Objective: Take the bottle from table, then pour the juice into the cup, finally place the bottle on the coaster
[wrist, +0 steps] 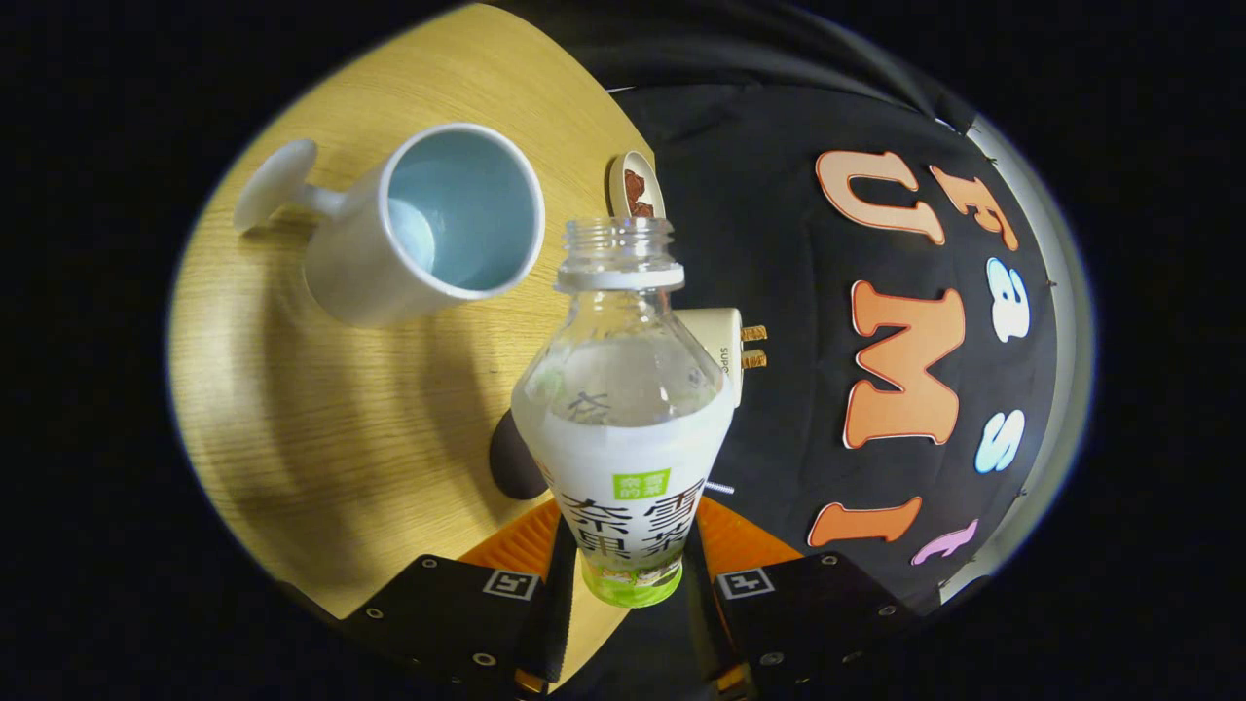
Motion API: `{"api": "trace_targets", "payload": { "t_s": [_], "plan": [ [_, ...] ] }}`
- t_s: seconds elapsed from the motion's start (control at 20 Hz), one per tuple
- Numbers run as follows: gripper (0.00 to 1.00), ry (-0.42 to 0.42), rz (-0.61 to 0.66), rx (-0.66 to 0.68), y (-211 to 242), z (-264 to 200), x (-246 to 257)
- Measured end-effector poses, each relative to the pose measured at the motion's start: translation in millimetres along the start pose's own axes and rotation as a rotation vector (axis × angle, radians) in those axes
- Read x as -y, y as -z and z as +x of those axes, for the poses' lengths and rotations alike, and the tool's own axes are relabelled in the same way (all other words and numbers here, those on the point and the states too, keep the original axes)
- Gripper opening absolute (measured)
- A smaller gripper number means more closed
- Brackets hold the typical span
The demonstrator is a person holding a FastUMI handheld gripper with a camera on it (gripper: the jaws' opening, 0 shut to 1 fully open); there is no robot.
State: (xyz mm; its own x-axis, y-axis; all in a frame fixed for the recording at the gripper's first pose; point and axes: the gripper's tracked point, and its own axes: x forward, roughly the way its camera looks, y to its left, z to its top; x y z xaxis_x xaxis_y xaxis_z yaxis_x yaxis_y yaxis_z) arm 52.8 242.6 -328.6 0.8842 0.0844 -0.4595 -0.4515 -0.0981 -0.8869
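Observation:
A clear plastic bottle (623,419) with a white label and no cap stands out between the two fingers of my gripper (628,555), which is shut on its lower body. The view is rolled, so the bottle is tilted against the table. Its open neck points toward a white cup (428,229) with a pale blue inside and a handle, which sits on the wooden table (331,409) beyond and to one side of the bottle's mouth. The cup looks empty. A small round coaster (636,185) with a brown pattern lies just past the bottle's mouth at the table's edge.
A cream plug adapter (725,346) with metal prongs sits behind the bottle's shoulder near the table's edge. A dark round object (511,458) shows partly behind the bottle. The booth's black cloth wall rises beyond the table.

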Motion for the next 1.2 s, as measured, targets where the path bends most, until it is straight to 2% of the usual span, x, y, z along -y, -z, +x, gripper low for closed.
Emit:
{"api": "trace_targets", "payload": {
  "t_s": [0.4, 1.2],
  "plan": [
    [0.52, 0.044, -0.115, 0.028, -3.3, 4.4, 7.7],
    [0.52, 0.082, -0.222, 0.076, -13.1, 12.2, 23.3]
  ]
}}
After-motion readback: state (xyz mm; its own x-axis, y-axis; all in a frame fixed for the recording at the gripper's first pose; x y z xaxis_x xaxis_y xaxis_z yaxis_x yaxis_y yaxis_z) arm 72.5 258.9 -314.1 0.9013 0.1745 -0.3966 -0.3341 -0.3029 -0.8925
